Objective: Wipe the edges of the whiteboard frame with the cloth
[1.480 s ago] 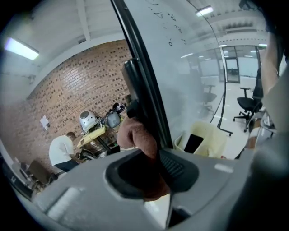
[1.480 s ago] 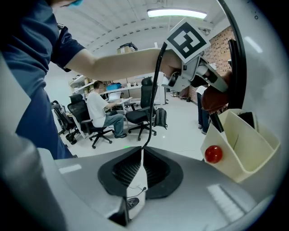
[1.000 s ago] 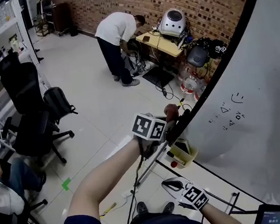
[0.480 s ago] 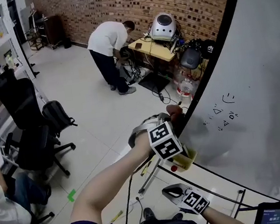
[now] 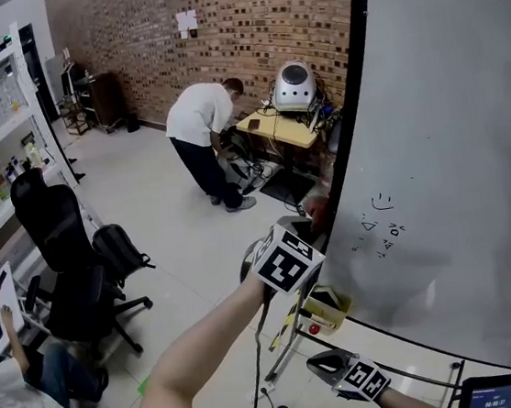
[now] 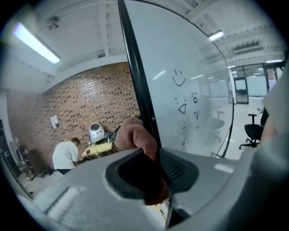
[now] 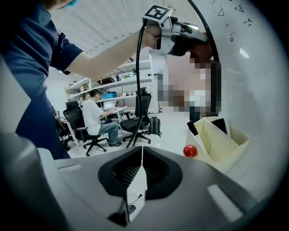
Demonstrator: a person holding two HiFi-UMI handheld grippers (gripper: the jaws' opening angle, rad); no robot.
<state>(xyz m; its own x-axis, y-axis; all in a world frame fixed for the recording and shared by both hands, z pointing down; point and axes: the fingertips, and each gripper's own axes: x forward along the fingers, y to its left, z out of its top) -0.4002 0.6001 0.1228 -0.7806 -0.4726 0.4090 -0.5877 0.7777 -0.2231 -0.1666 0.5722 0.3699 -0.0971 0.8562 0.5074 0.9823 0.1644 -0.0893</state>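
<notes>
**Cloth held at the whiteboard's vertical frame edge**

The whiteboard [image 5: 455, 174] fills the right half of the head view. Its black frame [image 5: 354, 94] runs from the top centre down to mid-picture. At centre, the left gripper [image 5: 312, 226] has its jaws closed partway on a brown cloth [image 5: 314, 207] — the cloth bulges past the jaw tips and lies against the frame's vertical edge, left of the small marker drawings [image 5: 383, 201]. The right gripper [image 5: 319, 362], at the bottom edge, hangs apart from the board — jaws together, nothing between them. Just above it, a pale yellow holder [image 5: 330, 302] sits at the board's lower corner, with a red ball [image 5: 314, 328] beside it.
</notes>
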